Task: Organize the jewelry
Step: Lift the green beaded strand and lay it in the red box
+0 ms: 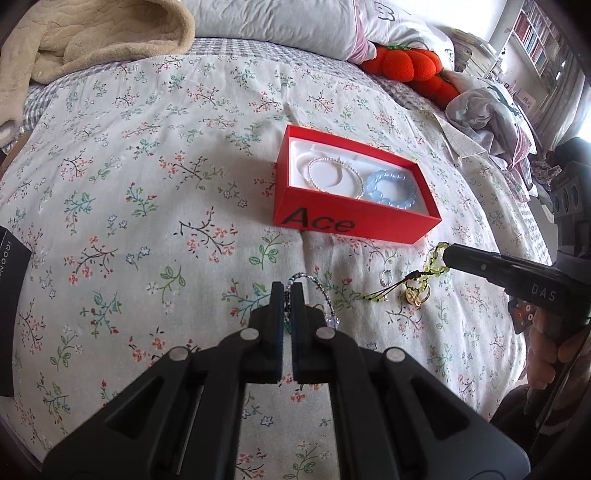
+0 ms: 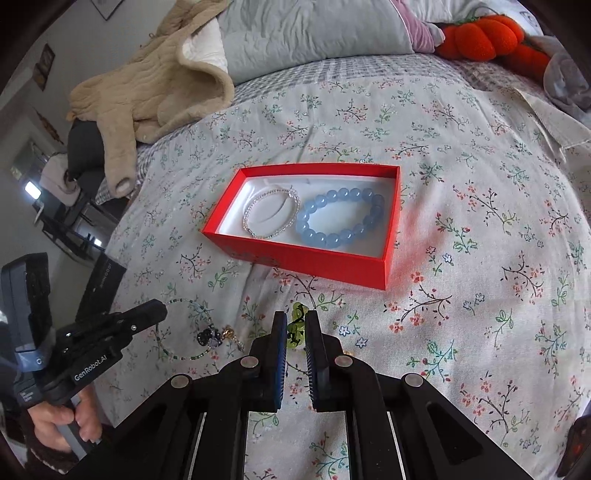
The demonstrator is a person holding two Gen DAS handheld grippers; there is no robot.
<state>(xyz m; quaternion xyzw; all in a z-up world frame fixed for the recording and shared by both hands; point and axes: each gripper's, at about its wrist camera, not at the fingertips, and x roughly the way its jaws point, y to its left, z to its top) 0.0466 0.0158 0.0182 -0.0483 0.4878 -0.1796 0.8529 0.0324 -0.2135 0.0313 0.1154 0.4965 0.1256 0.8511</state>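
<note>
A red box (image 1: 314,221) (image 2: 258,254) lies open on the floral bedspread. It holds a thin silver bead bracelet (image 1: 334,173) (image 2: 271,214) and a chunky blue bead bracelet (image 1: 391,188) (image 2: 340,218). My left gripper (image 1: 287,290) (image 2: 157,306) is shut on a thin green and clear beaded bracelet (image 1: 317,284) (image 2: 184,332) lying in front of the box. My right gripper (image 2: 295,319) (image 1: 445,254) is shut on a yellow-green beaded bracelet (image 1: 430,271) (image 2: 297,325) with a black cord. Small gold rings (image 1: 415,295) lie next to it.
A beige fleece garment (image 2: 147,85) lies at the back left of the bed. Grey pillows (image 2: 314,33) and orange pumpkin plushies (image 1: 410,62) (image 2: 484,33) line the back. Crumpled clothes (image 1: 487,110) sit at the right. A black box (image 1: 11,306) (image 2: 99,284) lies at the left edge.
</note>
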